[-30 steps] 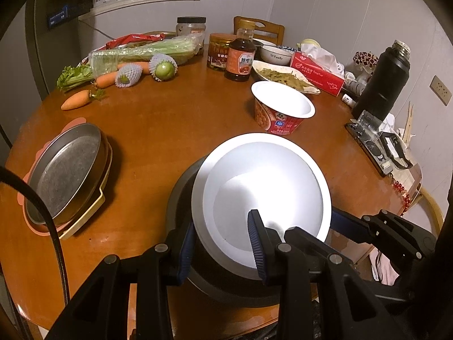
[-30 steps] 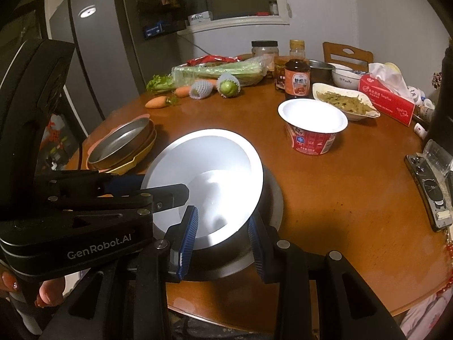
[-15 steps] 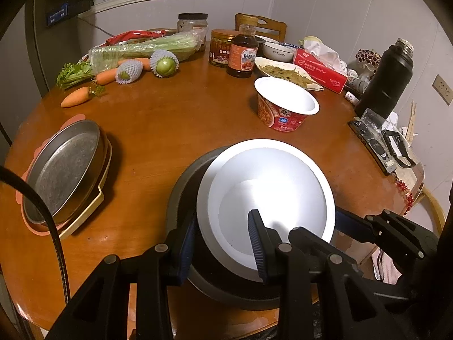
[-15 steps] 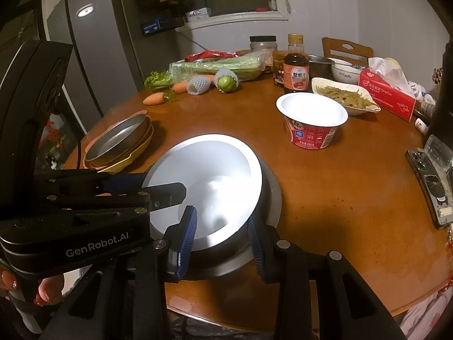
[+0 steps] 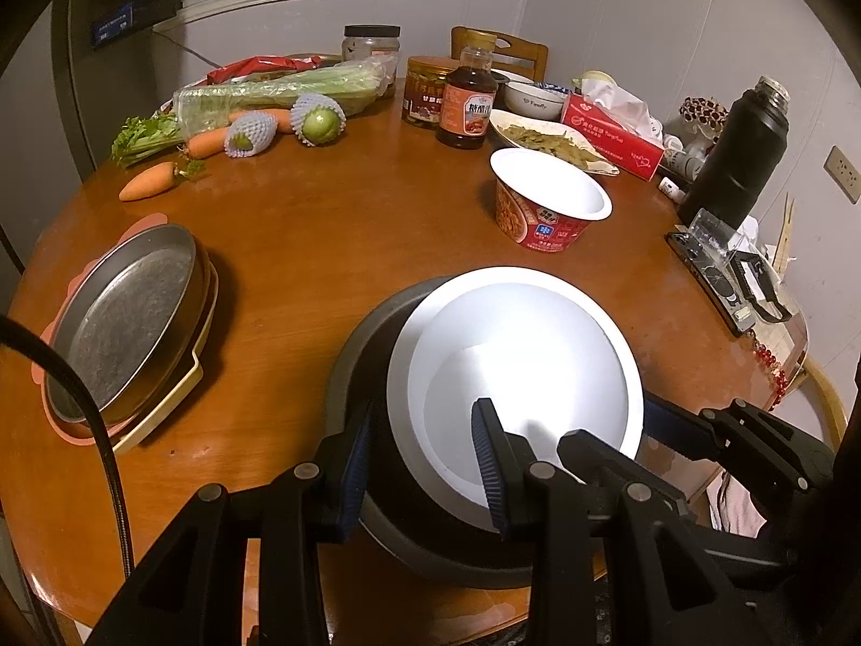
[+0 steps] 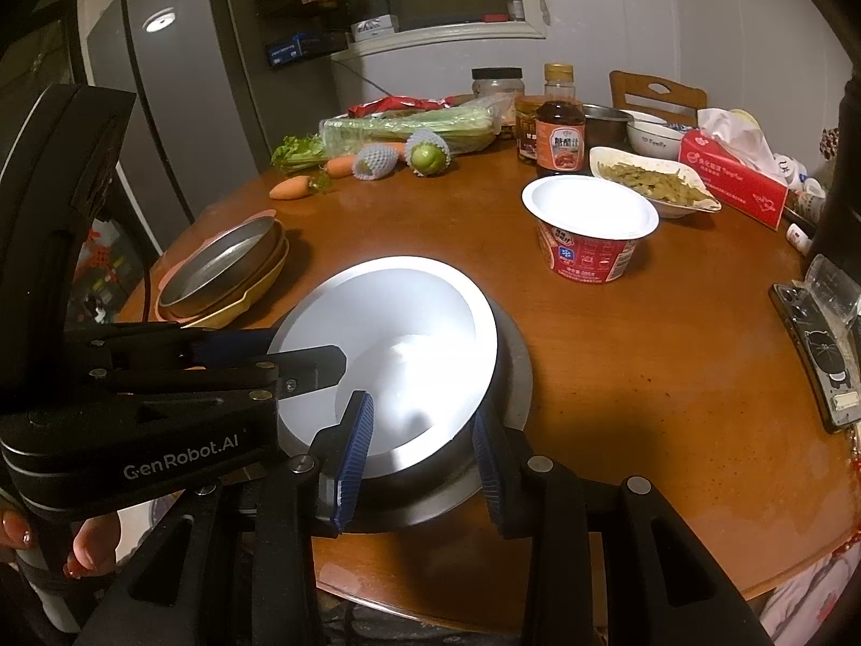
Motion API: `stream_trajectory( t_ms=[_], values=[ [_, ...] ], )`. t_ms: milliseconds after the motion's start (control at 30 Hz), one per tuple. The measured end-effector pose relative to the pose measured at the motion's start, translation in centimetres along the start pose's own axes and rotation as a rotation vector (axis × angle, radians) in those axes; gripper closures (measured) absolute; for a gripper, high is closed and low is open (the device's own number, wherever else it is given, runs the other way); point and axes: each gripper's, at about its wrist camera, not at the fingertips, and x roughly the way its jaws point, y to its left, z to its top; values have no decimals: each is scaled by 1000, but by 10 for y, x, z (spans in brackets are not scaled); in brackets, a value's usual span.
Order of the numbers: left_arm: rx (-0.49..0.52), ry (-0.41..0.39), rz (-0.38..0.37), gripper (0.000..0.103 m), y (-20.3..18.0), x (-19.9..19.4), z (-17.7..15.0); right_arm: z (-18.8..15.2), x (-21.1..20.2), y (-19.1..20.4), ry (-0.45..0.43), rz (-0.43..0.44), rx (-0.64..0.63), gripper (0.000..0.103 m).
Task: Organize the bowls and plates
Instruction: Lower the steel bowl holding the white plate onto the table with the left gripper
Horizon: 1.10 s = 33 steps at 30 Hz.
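Note:
A white bowl (image 5: 527, 355) (image 6: 387, 344) sits nested, slightly off-centre, in a grey metal bowl (image 5: 366, 377) (image 6: 514, 377) at the near edge of the round wooden table (image 5: 323, 226). My left gripper (image 5: 422, 463) straddles the near rims, one pad outside the metal bowl and one inside the white bowl, shut on both. My right gripper (image 6: 422, 452) grips the same stack from the other side, with one pad inside and one outside. Each gripper shows at the edge of the other's view.
A metal pan on yellow and pink plates (image 5: 129, 317) (image 6: 226, 269) lies at the left. Beyond the bowls stand a red noodle cup (image 5: 549, 204), a dish of greens (image 5: 549, 140), a small white bowl (image 5: 533, 99), a sauce bottle (image 5: 468, 102), a black flask (image 5: 737, 156) and vegetables (image 5: 258, 107).

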Motion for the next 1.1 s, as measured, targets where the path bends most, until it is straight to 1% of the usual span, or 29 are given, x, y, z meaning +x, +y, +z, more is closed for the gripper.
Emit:
stream_trajectory(
  t_ms=[467, 633, 700, 1100],
  values=[
    [7, -15, 16, 67, -1, -8, -1, 0, -4, -1, -9, -13, 4, 63],
    [11, -26, 21, 67, -2, -12, -1, 1, -9, -3, -22, -19, 7, 61],
    [14, -33, 22, 67, -3, -15, 0, 1, -10, -5, -27, -20, 11, 59],
    [31, -61, 44, 66, -10, -27, -1, 3, -20, -10, -59, -13, 25, 58]
  ],
)
